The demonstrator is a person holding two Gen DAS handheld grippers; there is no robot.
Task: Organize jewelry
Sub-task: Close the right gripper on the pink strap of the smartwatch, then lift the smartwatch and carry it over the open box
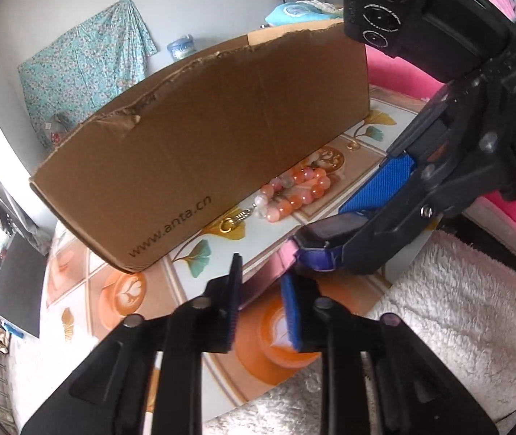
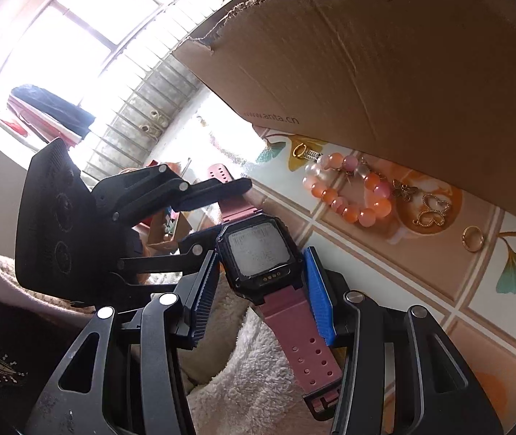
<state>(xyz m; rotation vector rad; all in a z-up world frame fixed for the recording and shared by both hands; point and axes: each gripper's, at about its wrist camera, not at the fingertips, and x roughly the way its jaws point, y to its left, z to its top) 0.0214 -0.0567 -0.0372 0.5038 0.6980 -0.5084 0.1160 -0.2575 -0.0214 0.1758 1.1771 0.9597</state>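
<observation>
A pink-strapped watch [image 2: 258,257] with a black square case hangs between both grippers. My right gripper [image 2: 261,286] is shut on its case. My left gripper [image 1: 259,302] holds the strap's far end; in the right wrist view its fingers [image 2: 218,186] pinch the strap. The pink strap [image 1: 276,264] shows between the left fingers in the left wrist view, with the right gripper [image 1: 330,232] just beyond it. An orange bead bracelet [image 1: 294,190] [image 2: 348,190], a butterfly pendant [image 2: 432,210], a gold ring [image 2: 473,238] and a gold clasp [image 1: 234,219] lie on the table by the cardboard box [image 1: 199,137] [image 2: 384,61].
The patterned tablecloth [image 1: 141,290] covers the table. A white fluffy towel [image 1: 457,308] lies at the near edge. A pink cushion [image 1: 403,69] sits behind the box. A window with bars [image 2: 131,83] is at the left.
</observation>
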